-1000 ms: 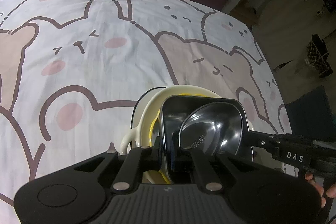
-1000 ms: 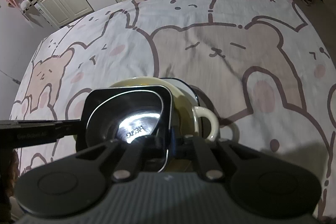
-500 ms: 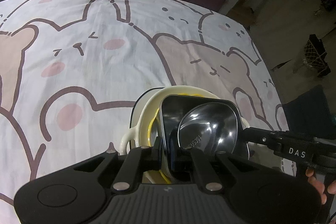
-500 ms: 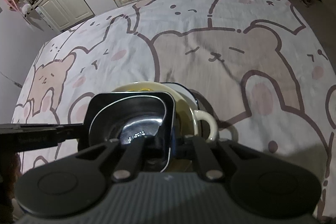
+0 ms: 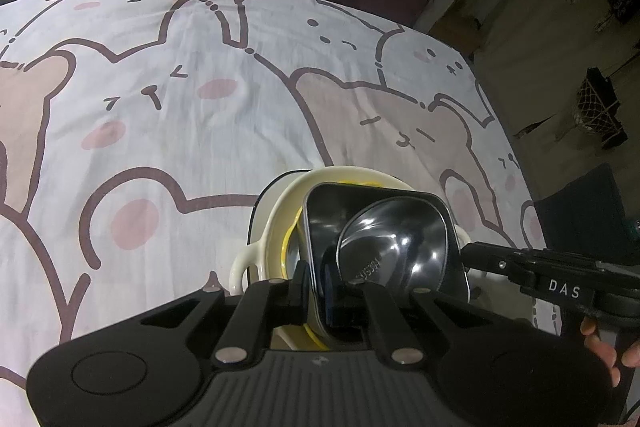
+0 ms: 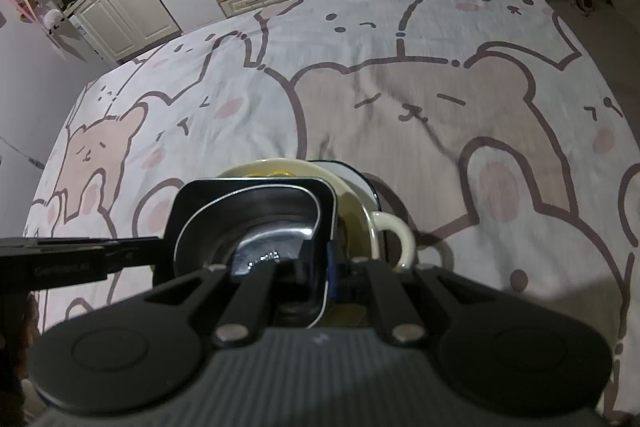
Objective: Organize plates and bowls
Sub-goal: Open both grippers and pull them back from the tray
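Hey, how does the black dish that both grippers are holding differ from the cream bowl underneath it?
The black dish is squarish with rounded corners; the cream bowl is round. The dish is dark and glossy, the bowl pale with a yellow inside. The bowl has loop handles at its sides; the dish shows none. The dish is clamped at opposite edges by the left gripper and right gripper; the bowl is gripped by neither. Both are open-topped dishes in one stack.

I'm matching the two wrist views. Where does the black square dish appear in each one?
Left wrist: black square dish lower centre-right, pinched by both grippers.
Right wrist: dish lower centre-left.
Shared landmark: cream handled bowl directly beneath it.
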`<state>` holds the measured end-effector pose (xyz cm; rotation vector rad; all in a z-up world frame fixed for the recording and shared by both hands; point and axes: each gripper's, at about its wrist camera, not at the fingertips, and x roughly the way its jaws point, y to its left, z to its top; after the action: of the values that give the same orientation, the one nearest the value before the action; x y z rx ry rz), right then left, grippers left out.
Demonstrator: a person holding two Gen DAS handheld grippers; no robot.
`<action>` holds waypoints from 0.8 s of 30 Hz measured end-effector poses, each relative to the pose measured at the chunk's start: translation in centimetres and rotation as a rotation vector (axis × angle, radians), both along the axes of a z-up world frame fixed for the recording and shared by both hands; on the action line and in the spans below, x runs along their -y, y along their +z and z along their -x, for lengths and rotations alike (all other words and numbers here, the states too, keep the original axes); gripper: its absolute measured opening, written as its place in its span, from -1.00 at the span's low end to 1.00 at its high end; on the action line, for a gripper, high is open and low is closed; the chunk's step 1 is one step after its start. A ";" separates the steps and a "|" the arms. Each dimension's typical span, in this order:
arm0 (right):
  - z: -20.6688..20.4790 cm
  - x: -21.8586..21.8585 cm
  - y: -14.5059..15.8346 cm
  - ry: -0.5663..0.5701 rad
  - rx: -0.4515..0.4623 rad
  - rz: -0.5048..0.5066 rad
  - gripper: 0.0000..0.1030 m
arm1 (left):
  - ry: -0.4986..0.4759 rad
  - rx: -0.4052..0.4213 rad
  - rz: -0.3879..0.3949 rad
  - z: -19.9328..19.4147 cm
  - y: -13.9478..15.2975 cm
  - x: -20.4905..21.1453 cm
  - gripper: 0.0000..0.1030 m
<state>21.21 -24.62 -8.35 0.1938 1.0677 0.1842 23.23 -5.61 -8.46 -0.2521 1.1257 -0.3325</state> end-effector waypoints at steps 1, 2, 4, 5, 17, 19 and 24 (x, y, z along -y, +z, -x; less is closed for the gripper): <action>0.0 0.0 0.1 -0.001 0.001 0.000 -0.81 | -0.001 0.003 0.000 0.1 0.1 0.0 -0.87; 0.1 0.0 0.2 -0.001 0.002 0.000 -0.81 | -0.002 0.005 0.001 0.1 0.2 -0.1 -0.87; 0.2 0.0 0.3 0.001 0.006 0.001 -0.80 | -0.005 0.012 -0.002 0.3 0.5 0.0 -0.82; 0.3 0.0 0.4 0.003 0.010 0.004 -0.80 | -0.007 0.019 -0.004 0.4 0.6 0.1 -0.74; 4.7 0.2 4.0 -0.006 0.201 0.096 0.42 | 0.017 0.236 -0.062 4.8 4.9 0.4 0.85; 5.7 0.5 4.7 -0.016 0.240 0.100 0.63 | 0.024 0.296 -0.077 6.1 6.0 0.4 0.95; 8.3 1.2 6.5 -0.046 0.340 0.099 0.89 | 0.062 0.402 -0.081 9.2 8.3 -0.2 1.00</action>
<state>12.87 -25.84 -1.84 0.0929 0.7319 0.1170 14.05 -5.41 -0.14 -0.1389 0.7314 -0.2671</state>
